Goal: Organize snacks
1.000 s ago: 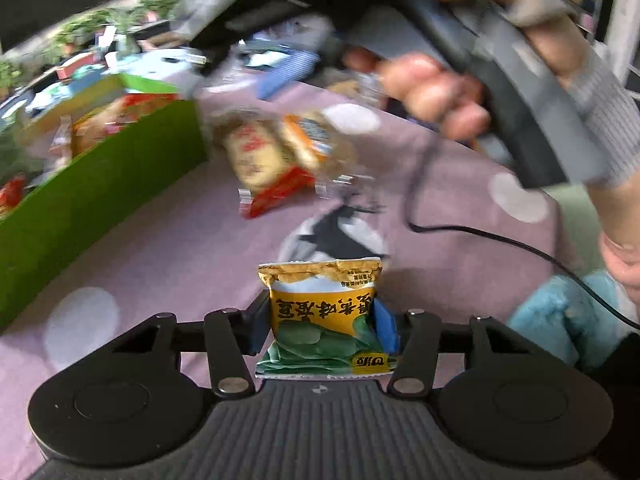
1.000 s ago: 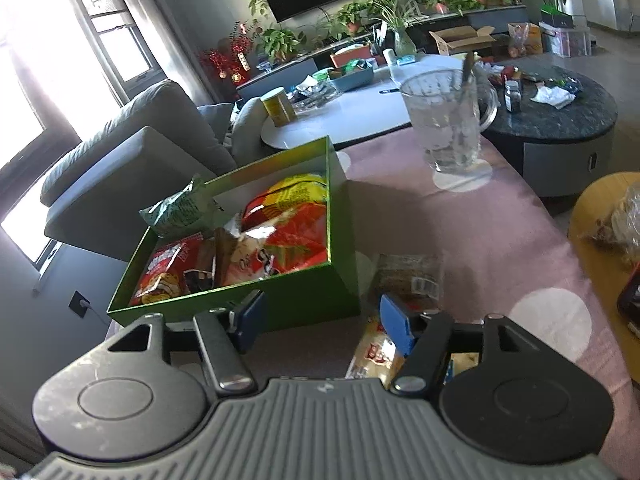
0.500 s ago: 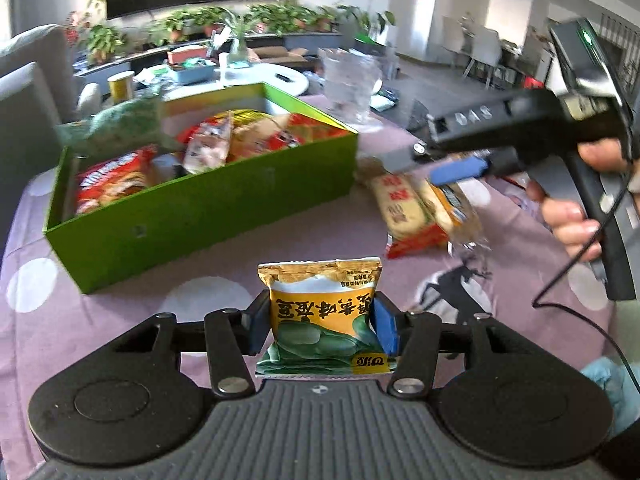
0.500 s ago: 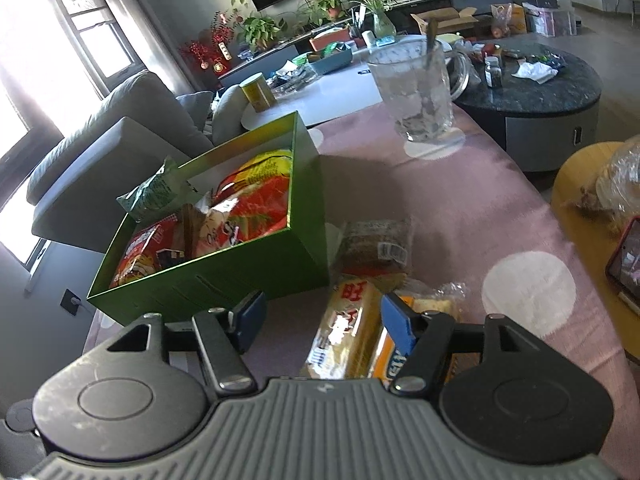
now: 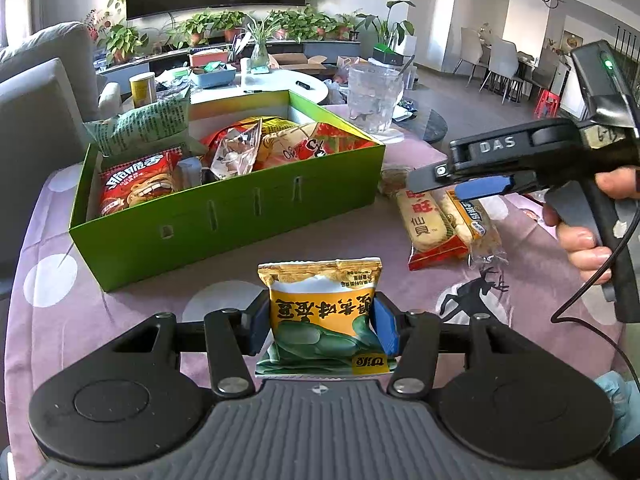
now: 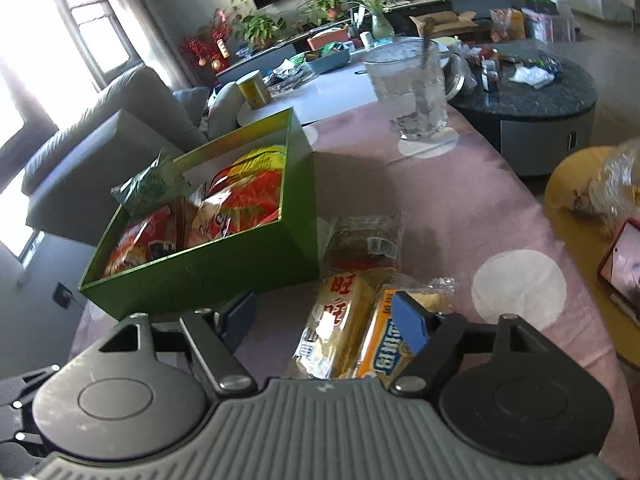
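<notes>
My left gripper [image 5: 322,322] is clamped on a yellow-and-green pea snack [image 5: 323,316], both blue pads pressed flat against the packet's sides. The packet stands upright between the fingers, top seam pointing toward the green box [image 5: 224,220], and I hold it on the near side of the box, apart from its front wall.

My right gripper [image 6: 326,316] has its jaws wide apart and grips nothing. It hangs just right of the box's near right corner, over two packets lying side by side on the pink cloth [image 6: 460,200]: a rice cracker [image 6: 338,324] with red characters, and an orange-labelled cracker [image 6: 386,344] beside it, farther from the box. In the wrist view the right pad overlaps the orange-labelled packet, but I cannot tell whether it touches. The left pad is over bare cloth near the box wall. In the left view the same gripper [image 5: 476,188] is above those packets, with my hand [image 5: 580,236] on its handle.

A brown clear-wrapped snack [image 6: 366,242] lies against the box's right wall, just beyond the crackers. The box already holds several packets, a green bag [image 5: 140,126] sticking up at its far left corner. A glass mug [image 6: 412,92] stands on the cloth well beyond the box.
</notes>
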A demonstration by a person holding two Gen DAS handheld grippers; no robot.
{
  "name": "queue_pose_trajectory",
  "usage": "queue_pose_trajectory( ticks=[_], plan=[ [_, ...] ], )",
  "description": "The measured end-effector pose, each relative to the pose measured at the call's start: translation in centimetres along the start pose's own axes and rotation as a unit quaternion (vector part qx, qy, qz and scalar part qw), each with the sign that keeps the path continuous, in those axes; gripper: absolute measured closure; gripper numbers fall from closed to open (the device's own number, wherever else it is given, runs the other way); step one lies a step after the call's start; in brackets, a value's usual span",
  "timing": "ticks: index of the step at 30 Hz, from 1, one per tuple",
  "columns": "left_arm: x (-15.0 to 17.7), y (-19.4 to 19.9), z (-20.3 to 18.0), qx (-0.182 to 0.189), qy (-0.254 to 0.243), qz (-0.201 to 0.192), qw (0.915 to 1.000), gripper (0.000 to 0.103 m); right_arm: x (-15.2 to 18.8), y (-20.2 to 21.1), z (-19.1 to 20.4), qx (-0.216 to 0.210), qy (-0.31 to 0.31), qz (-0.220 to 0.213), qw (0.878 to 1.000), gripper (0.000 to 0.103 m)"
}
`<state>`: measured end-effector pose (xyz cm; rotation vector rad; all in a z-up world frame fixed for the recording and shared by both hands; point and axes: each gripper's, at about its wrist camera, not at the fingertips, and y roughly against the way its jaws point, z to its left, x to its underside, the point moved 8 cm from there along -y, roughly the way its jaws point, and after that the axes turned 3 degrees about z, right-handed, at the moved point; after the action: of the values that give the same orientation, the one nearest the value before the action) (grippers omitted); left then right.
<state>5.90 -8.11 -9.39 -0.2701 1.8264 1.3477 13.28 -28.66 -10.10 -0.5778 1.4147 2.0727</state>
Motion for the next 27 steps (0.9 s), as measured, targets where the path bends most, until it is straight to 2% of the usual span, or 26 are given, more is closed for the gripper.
queue_pose_trajectory(
  ticks=[5,7,9,14,21,27],
  plan=[
    [-0.1,0.3,0.4,-0.004,0.006,-0.004,1.0000,0.054,0.4,-0.7,1.7,-0.004,0.030,0.009,1.000,0.024],
    [-0.1,0.4,0.5,-0.005,0.009,-0.005,0.9999,0.054,1.0,-1.6,1.9,0.022,0.056,0.025,0.998,0.024],
    [-0.1,0.5,0.7,-0.005,0.010,-0.007,0.9999,0.054,1.8,-2.5,1.6,0.044,0.056,0.045,0.996,0.024],
    [-0.2,0.6,1.0,-0.007,0.017,-0.009,0.9998,0.054,2.6,-2.8,2.0,0.072,0.088,0.043,0.993,0.024],
    [-0.4,1.1,1.5,-0.010,0.021,-0.018,0.9996,0.054,2.9,-1.6,1.3,0.058,0.069,0.040,0.995,0.029],
    [-0.7,1.6,1.6,-0.013,0.021,-0.025,0.9994,0.054,1.8,0.4,1.4,0.041,0.046,0.012,0.998,0.031]
  ],
)
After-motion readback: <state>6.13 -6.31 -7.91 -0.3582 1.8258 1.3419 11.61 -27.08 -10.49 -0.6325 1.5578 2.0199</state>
